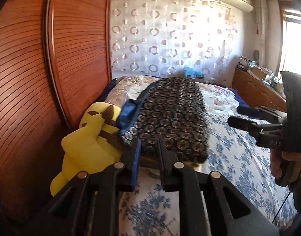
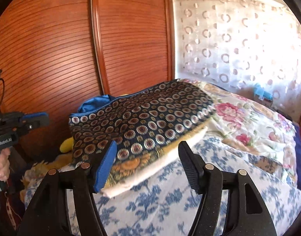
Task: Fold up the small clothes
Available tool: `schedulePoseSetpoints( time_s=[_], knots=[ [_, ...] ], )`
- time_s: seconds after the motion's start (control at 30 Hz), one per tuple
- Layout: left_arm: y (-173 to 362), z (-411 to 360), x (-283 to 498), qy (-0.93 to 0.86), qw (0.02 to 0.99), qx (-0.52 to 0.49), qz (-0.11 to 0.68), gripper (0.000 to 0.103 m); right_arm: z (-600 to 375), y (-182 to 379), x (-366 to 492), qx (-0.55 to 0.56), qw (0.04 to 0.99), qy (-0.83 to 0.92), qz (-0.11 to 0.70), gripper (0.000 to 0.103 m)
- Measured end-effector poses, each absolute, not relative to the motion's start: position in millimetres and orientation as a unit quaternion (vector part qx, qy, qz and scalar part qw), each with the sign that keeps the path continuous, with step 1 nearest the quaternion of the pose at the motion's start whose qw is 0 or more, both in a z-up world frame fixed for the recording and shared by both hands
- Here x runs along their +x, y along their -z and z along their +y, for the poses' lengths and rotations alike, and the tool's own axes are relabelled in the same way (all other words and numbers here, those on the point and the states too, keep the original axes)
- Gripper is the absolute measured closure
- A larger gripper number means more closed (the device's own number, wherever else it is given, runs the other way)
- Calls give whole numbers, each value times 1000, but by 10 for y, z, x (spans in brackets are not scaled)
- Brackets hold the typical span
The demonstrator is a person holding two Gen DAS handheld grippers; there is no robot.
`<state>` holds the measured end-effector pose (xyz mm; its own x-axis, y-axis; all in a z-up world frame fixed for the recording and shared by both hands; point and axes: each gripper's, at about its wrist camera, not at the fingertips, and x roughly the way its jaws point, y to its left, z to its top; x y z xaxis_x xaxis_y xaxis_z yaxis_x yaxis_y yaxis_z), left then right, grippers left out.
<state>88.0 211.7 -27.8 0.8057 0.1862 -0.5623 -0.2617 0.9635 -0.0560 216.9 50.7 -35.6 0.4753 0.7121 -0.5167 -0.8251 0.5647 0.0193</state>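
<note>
The patterned garment point(image 2: 138, 122) is being seen lying folded on the floral bedspread point(image 2: 164, 196), beside a yellow plush toy point(image 1: 87, 143) and the wooden wardrobe point(image 2: 130, 39). The left gripper point(image 1: 149, 157) is being held with a narrow gap, empty; the right gripper point(image 2: 148, 165) is being held wide apart before the garment's edge

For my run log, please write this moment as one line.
left claw: open, at near edge of patterned dark garment | right claw: open, empty | garment lies folded on bed | yellow plush toy beside it
</note>
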Motion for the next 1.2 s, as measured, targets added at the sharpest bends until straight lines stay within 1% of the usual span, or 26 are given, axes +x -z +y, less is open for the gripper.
schedulePoseSetpoints(
  time_s=[0.17,0.33,0.47,0.7,0.77,0.83,0.9,0.97,1.03,1.13,1.17,1.2],
  knots=[
    [267,1849,820,-107,950,-56,289,87,147,281,1977,-104,867,-429,231,21],
    [298,1561,817,-69,953,-58,288,86,-220,268,1799,-95,881,-405,226,14],
    [339,1284,832,-48,954,-49,291,81,-517,295,1661,-85,893,-380,226,12],
    [377,881,817,-23,954,-40,298,79,-1053,361,1459,-62,915,-321,236,11],
    [382,766,796,-18,954,-38,298,79,-1190,374,1396,-58,920,-307,238,8],
    [369,675,776,-17,954,-38,297,79,-1338,381,1318,-55,926,-290,236,7],
    [328,615,749,-14,955,-38,294,79,-1461,382,1249,-51,931,-275,233,7],
    [273,551,724,-15,957,-35,289,78,-1612,384,1163,-42,937,-259,232,4],
    [210,490,703,-15,959,-32,281,78,-1733,364,1092,-35,939,-252,230,3],
    [79,395,670,-14,963,-26,268,78,-1887,287,1012,-27,944,-241,225,3],
    [37,374,655,-13,964,-23,265,78,-1921,249,988,-25,945,-239,222,0],
    [-26,340,633,-11,966,-20,259,78,-1969,206,945,-22,947,-235,217,0]
  ],
)
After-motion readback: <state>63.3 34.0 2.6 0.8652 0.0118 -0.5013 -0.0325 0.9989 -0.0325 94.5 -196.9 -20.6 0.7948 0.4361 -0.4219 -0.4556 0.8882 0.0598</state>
